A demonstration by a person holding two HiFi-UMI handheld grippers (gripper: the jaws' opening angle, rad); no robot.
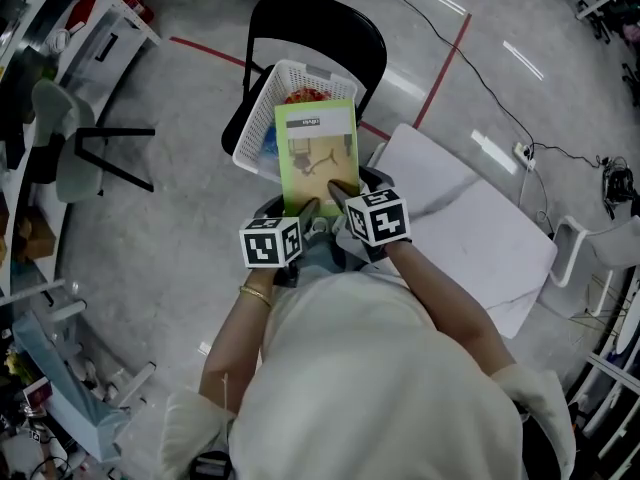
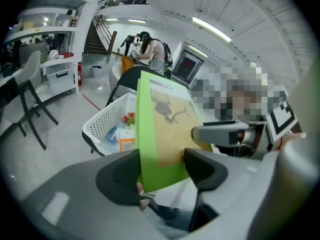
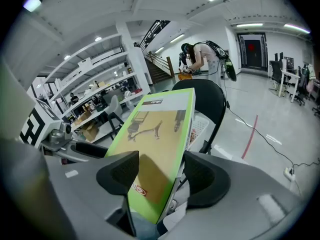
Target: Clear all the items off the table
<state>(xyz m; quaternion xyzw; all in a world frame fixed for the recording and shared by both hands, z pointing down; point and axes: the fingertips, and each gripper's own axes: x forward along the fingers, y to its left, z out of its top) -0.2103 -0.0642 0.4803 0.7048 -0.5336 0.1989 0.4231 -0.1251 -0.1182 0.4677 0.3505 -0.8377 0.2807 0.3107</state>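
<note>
the step in hand looks like the drop-off leg of clearing the table: a flat green box (image 1: 316,158) is carried by both grippers at once and hangs right above the white basket (image 1: 262,98) that sits on the seat of the black folding chair (image 1: 320,13), while the white table (image 1: 470,228) lies off to the person's right, apart from the chair. the left gripper (image 2: 162,171) is clamped on the box's near lower edge, one jaw against each broad face, and the right gripper (image 3: 160,171) pinches the same near end just beside it, its jaws likewise pressed on the two faces. the basket already holds a few things, something red and a small packet among them, so the box has to go in on top of or beside them. as a judgement, the next move calls for lowering the far end of the box into the basket, tilting it so it slides past the rim, then opening both sets of jaws together so that it does not twist or tip out. both forearms reach forward from the body, close together and nearly parallel, and the grippers slant forward and down with their marker cubes turned upward.
</note>
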